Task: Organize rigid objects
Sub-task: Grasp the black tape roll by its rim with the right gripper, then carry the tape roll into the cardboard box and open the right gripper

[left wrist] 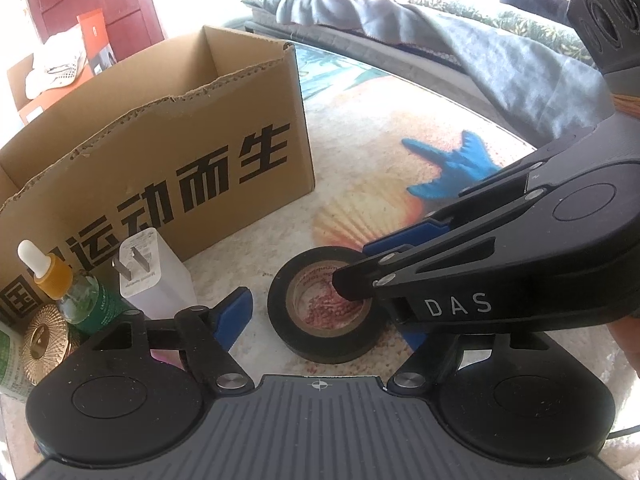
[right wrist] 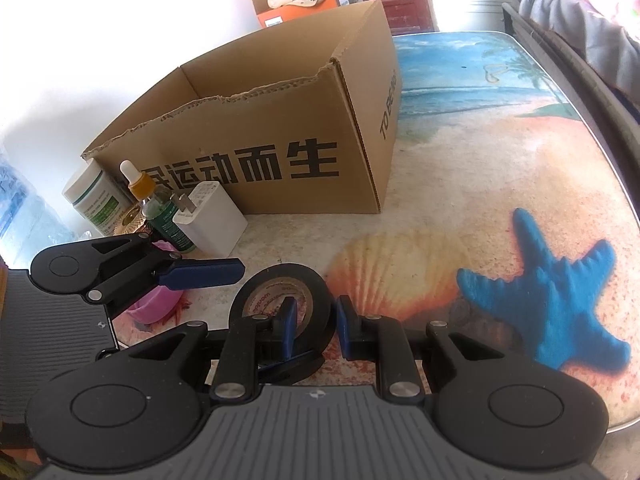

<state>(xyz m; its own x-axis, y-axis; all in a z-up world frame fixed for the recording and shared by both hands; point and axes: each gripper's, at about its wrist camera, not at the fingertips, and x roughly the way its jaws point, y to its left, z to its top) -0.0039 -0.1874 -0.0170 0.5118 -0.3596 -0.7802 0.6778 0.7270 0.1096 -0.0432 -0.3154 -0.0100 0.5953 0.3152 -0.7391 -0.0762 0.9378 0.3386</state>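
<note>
Fingers of the right gripper [right wrist: 316, 330] pinch the wall of the black tape roll [right wrist: 282, 304]: 1 blue pad sits inside the cardboard core, the other against the outer black face. The roll stands tilted on the table [right wrist: 460, 152], which is printed with a beach scene. In the left wrist view the right gripper [left wrist: 362, 276] reaches in from the right, its tip inside the hole of the tape roll [left wrist: 326, 306].

The left gripper [left wrist: 320, 312] stands spread, pads apart on either side of the roll, neither pressing on it; its right pad is mostly hidden behind the right gripper. The left gripper [right wrist: 240, 292] also shows at the left edge of the right wrist view, with 1 blue finger [right wrist: 200, 274] stretched toward the roll.

An open cardboard box [right wrist: 280, 152] with black printed characters stands behind the roll, well apart from it; its inside is not visible. Left of the roll, just in front of the box: a white charger plug [right wrist: 212, 216], a dropper bottle [right wrist: 148, 196] with green label, a white jar [right wrist: 96, 200], a gold ribbed lid [left wrist: 44, 342]. A pink cup [right wrist: 154, 304] sits partly under the left gripper.
</note>
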